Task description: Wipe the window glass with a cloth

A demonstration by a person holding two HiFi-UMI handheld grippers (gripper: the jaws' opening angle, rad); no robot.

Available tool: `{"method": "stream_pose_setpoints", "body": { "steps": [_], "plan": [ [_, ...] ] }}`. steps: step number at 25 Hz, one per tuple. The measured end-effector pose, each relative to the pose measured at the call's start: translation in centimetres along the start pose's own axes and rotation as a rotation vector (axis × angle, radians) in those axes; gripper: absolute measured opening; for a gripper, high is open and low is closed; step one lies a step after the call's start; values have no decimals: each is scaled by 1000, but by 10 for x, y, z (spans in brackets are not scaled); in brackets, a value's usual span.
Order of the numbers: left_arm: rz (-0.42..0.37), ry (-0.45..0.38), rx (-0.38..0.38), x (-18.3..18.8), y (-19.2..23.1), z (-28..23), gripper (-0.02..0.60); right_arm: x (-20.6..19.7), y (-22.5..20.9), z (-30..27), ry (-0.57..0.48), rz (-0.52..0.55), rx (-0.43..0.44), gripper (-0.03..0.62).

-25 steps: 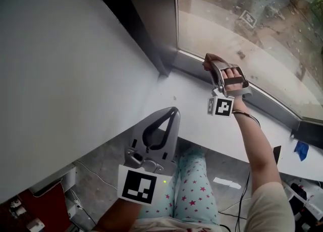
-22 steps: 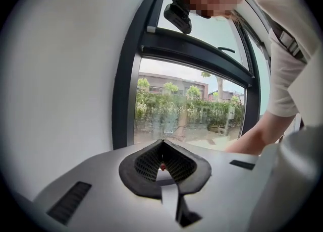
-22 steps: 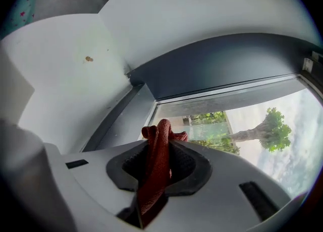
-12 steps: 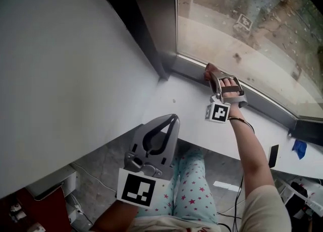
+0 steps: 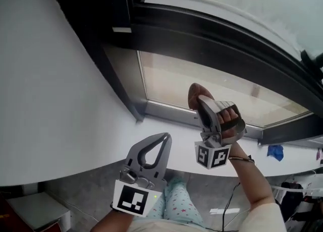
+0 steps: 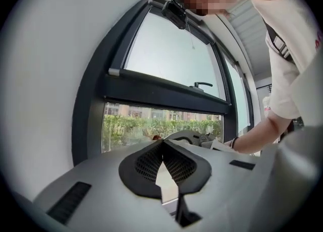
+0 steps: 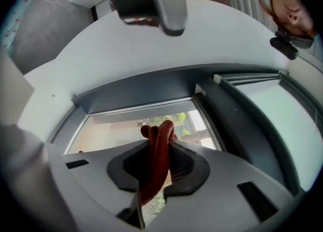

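Right tongs (image 5: 201, 100) clamped on a red cloth (image 7: 155, 163), its bunched end pointing at the lower glass (image 5: 169, 82) just ahead, near the pane's bottom edge; left tongs (image 5: 155, 146) pressed together, empty, farther back

Red cloth (image 7: 154, 160), dark grey window frame (image 5: 202, 29), pale blue pink-starred trousers (image 5: 179, 208).

This is an indoor room, seen at its window side; whether it is a home or an office cannot be told. A dark frame (image 5: 166, 26) holds the window glass (image 5: 171, 82) above a white sill (image 5: 174, 124), beside a plain white wall (image 5: 45, 90). A grey floor (image 5: 86, 198) with a thin cable (image 5: 235, 194) lies below. Outside the glass are a green hedge (image 6: 136, 126) and buildings (image 6: 169, 115).
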State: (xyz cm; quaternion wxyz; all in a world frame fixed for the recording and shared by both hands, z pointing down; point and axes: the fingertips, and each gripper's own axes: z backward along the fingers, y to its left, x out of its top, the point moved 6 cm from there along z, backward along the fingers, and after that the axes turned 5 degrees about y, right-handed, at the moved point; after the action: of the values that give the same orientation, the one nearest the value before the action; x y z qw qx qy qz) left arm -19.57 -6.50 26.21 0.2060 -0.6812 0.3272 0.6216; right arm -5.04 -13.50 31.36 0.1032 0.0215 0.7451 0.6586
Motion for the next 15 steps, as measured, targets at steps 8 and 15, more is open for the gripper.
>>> {"method": "stream_pose_setpoints", "body": {
  "steps": [8, 15],
  "plan": [
    [-21, -71, -80, 30, -21, -15, 21, -34, -85, 16, 44, 195, -178, 81],
    [-40, -46, -116, 28, -40, -29, 21, -55, -87, 21, 66, 213, -213, 81]
  ]
}}
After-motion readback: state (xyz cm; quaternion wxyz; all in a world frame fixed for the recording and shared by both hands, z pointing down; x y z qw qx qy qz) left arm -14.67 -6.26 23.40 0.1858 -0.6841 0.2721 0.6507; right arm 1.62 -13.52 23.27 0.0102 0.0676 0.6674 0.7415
